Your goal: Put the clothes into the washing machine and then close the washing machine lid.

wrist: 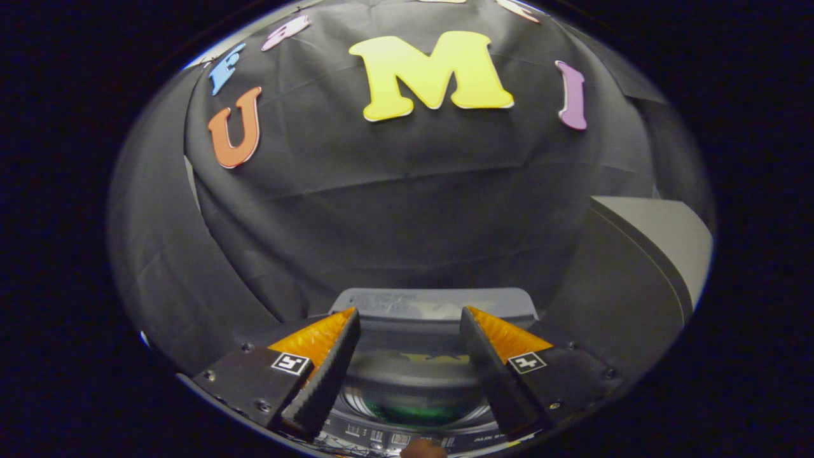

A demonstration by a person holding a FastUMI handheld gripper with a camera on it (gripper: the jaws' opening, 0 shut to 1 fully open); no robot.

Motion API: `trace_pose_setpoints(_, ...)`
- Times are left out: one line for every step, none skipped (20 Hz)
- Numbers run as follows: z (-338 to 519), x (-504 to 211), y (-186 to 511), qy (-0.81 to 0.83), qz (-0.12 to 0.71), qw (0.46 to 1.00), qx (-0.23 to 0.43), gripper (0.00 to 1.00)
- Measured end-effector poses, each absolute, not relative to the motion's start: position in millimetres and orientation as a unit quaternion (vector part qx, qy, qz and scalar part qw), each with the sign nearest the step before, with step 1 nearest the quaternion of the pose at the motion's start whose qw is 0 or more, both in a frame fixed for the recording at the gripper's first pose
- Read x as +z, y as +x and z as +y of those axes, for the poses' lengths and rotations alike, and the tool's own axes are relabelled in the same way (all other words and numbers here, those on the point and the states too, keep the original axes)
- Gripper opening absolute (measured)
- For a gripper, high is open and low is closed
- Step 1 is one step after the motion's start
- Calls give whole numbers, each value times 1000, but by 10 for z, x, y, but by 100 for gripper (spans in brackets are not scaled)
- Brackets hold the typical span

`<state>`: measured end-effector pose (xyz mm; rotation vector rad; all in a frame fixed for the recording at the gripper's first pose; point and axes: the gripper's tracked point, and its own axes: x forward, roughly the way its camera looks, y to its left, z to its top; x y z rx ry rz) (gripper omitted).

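- Gripper point(410, 324) fingers spread, nothing between them.
- Washing machine point(413, 375) just ahead, lid point(432, 302) raised, something green in the drum.
- Black cloth wall point(407, 203) behind.

Washer point(407, 375): glossy plastic lid, shiny metal drum w/ green cloth inside. Gripper point(410, 331) fingers point(321, 381): matt black ribbed pads, orange plastic backs, spread apart. Wall: matt black cloth.

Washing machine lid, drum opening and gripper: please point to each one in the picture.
washing machine lid point(432, 302), gripper view, on its raised grey panel.
drum opening point(416, 407), gripper view, on its dark inside.
gripper point(410, 318), gripper view, midway between its open fingertips.
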<state>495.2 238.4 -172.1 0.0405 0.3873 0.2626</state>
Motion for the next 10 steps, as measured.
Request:
trace_pose_setpoints(2350, -1759, 4871, 7, 191, 973, 132, 98)
trace_pose_setpoints(2347, -1771, 4794, -4, 186, 973, 137, 98)
trace_pose_setpoints(2357, -1765, 4713, -15, 180, 973, 141, 98)
trace_pose_setpoints(2362, -1702, 4615, -18, 168, 975, 147, 99)
trace_pose_setpoints(2347, -1638, 4498, -20, 155, 976, 151, 99)
trace_pose_setpoints(2324, -1560, 4361, -23, 140, 977, 156, 98)
trace_pose_setpoints(2285, -1507, 4206, -34, 128, 978, 160, 98)
trace_pose_setpoints(2238, -1436, 3998, -44, 111, 979, 167, 98)
trace_pose_setpoints(2144, -1320, 3788, -53, 88, 981, 166, 99)
trace_pose_setpoints(2023, -1207, 3551, -56, 66, 982, 167, 99)
